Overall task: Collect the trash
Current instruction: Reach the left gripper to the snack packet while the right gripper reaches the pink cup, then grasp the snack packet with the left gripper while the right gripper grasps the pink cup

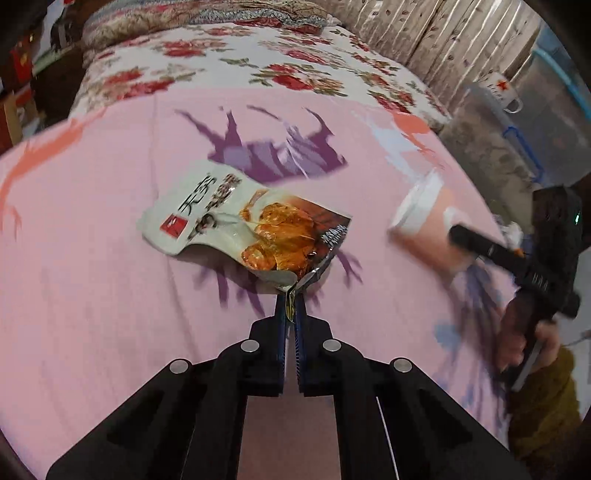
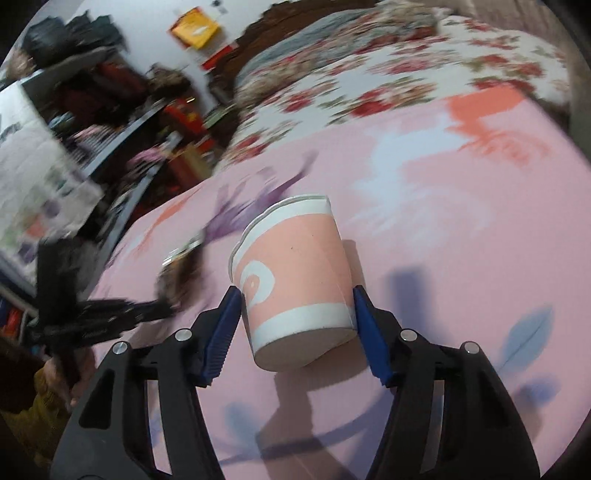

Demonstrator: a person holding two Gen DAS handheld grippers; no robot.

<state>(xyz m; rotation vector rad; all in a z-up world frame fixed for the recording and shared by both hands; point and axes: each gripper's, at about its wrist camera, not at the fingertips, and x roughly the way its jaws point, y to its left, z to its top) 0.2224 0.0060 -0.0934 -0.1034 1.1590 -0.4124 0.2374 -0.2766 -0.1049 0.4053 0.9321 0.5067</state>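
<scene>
A white snack packet [image 1: 243, 225] with a chicken picture lies over the pink bedsheet [image 1: 92, 277]. My left gripper [image 1: 293, 295] is shut on the packet's near corner. A pink and white paper cup [image 2: 295, 280] lies tilted between the blue pads [image 2: 221, 332] of my right gripper [image 2: 295, 299], which press on both its sides. The cup also shows blurred in the left wrist view [image 1: 424, 225], with the right gripper [image 1: 480, 243] on it. The left gripper with the packet shows blurred at the left of the right wrist view [image 2: 155, 310].
A floral quilt [image 1: 229, 62] and a pillow [image 1: 199, 18] lie at the far end of the bed. A white mug [image 1: 498, 92] stands on a grey box at the right. Cluttered shelves [image 2: 92, 103] stand left of the bed.
</scene>
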